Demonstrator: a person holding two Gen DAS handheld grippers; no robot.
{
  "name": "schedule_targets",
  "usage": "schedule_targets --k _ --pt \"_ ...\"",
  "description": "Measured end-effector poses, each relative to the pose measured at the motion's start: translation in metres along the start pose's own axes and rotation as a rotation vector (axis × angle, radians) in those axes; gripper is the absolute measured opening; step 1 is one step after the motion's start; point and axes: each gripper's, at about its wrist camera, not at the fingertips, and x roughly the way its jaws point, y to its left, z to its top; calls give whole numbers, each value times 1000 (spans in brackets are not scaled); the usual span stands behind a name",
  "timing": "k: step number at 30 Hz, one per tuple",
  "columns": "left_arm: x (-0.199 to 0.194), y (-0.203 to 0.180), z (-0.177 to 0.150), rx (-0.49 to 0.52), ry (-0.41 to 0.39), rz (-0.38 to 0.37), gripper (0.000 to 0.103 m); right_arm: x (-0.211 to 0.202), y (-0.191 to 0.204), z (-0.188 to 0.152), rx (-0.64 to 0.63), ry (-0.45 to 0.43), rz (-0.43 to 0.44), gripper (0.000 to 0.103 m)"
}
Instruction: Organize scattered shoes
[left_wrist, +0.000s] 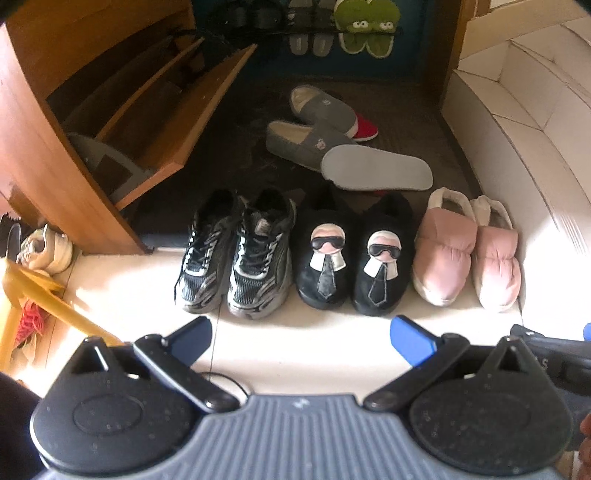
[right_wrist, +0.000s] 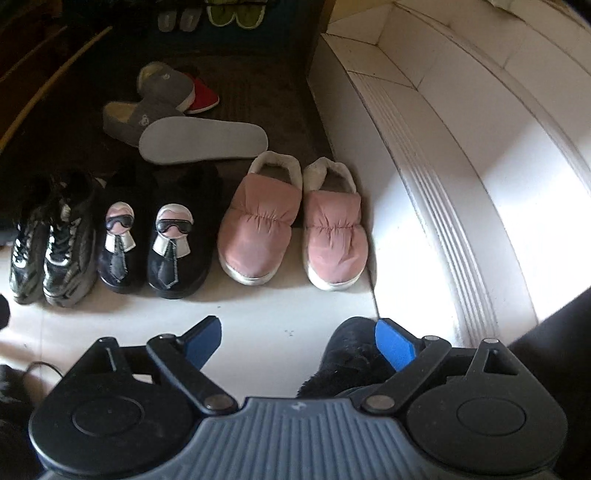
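Observation:
Three pairs stand in a row on the pale tile: black sneakers (left_wrist: 236, 254), black character slippers (left_wrist: 354, 254) and pink padded slippers (left_wrist: 465, 251). Behind them on the dark mat lie two grey slippers (left_wrist: 314, 122), a third overturned with its pale sole up (left_wrist: 376, 168), and a red shoe (left_wrist: 365, 127). My left gripper (left_wrist: 301, 343) is open and empty, held back from the row. My right gripper (right_wrist: 297, 343) is open and empty in front of the pink slippers (right_wrist: 291, 225). A black fuzzy thing (right_wrist: 351, 362) lies below its right finger.
A wooden shoe cabinet (left_wrist: 122, 110) with an open tilt drawer stands at the left. A rack with green frog slippers (left_wrist: 365, 26) is at the back. A white stepped wall (right_wrist: 461, 166) bounds the right. White sneakers (left_wrist: 48, 247) and a yellow stool (left_wrist: 37, 291) sit at far left.

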Motion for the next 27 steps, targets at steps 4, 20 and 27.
schedule_targets --k 4,20,27 --pt "4 0 0 -1 7 25 103 11 1 -3 7 25 21 90" --pt "16 0 2 11 31 56 103 26 19 -3 -70 30 16 90" --pt "16 4 3 2 27 68 103 27 21 -1 -67 17 26 90"
